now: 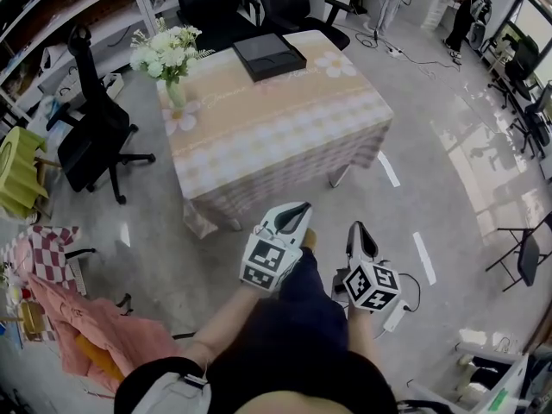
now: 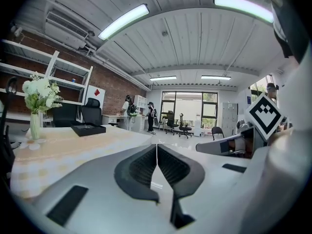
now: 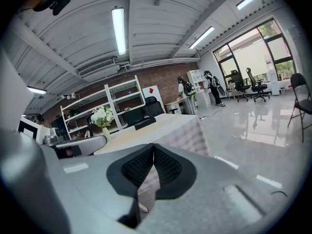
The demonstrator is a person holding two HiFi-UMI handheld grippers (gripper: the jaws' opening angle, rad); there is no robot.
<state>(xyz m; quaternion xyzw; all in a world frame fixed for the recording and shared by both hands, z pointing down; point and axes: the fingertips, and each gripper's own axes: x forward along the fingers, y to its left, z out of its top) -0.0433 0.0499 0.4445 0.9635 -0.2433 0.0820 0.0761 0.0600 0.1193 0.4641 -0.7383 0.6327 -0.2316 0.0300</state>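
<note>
- Tablecloth (image 1: 276, 136): draped over the table (image 1: 339, 176) ahead, well apart from both tools; I judged it soft, light, best pinched at its hanging hem.
- My left gripper (image 1: 299, 208) and right gripper (image 1: 357, 228): jaws pressed together, empty.
- Black tray (image 1: 268, 56), flower vase (image 1: 175, 93): atop it, farther off.

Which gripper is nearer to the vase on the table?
Left. The left gripper is off the table's front edge, right of the vase; the right gripper is farther right and back.

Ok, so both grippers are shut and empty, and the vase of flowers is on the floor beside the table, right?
Not quite: the vase of flowers stands on the table, not on the floor, as the head view shows. The left gripper and right gripper are shut and empty.
</note>
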